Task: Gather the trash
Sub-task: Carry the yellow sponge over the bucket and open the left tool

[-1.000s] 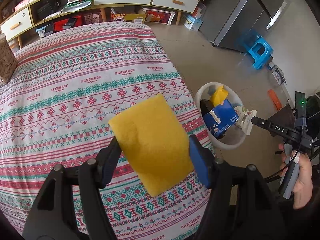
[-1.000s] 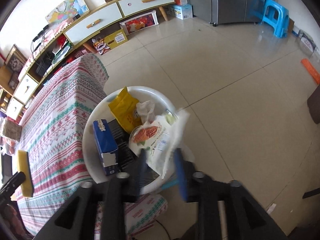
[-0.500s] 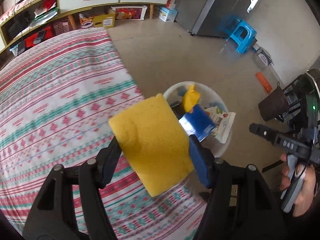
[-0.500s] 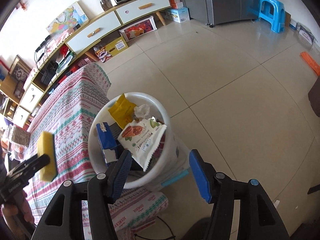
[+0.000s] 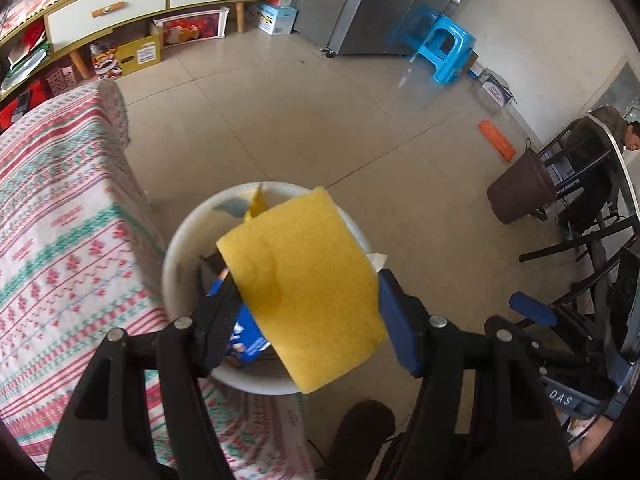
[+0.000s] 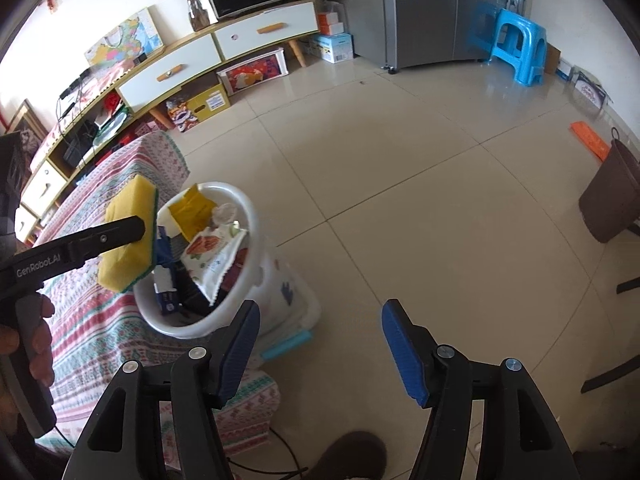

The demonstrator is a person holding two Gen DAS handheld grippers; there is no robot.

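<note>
My left gripper (image 5: 306, 308) is shut on a yellow sponge (image 5: 304, 288) with a green scouring side, held just above the white trash bin (image 5: 176, 248). From the right wrist the same sponge (image 6: 128, 232) hangs over the bin's (image 6: 256, 240) left rim. Inside the bin lie a yellow wrapper (image 6: 192, 210), a white snack bag (image 6: 212, 258), crumpled paper and a blue carton (image 6: 166, 300). My right gripper (image 6: 320, 344) is to the right of the bin over bare floor, jaws opening, nothing between them.
The table with a patterned red and green cloth (image 5: 52, 240) stands left of the bin. A brown bucket (image 5: 520, 192), dark chairs and a seated person are at the right. A blue stool (image 6: 520, 52), a grey fridge and a low cabinet line the far wall. A shoe (image 6: 352, 456) is below.
My left gripper carried the sponge rightward off the table to above the bin. My right gripper let the white snack bag drop into the bin, then drew back to the right and opened wider.
</note>
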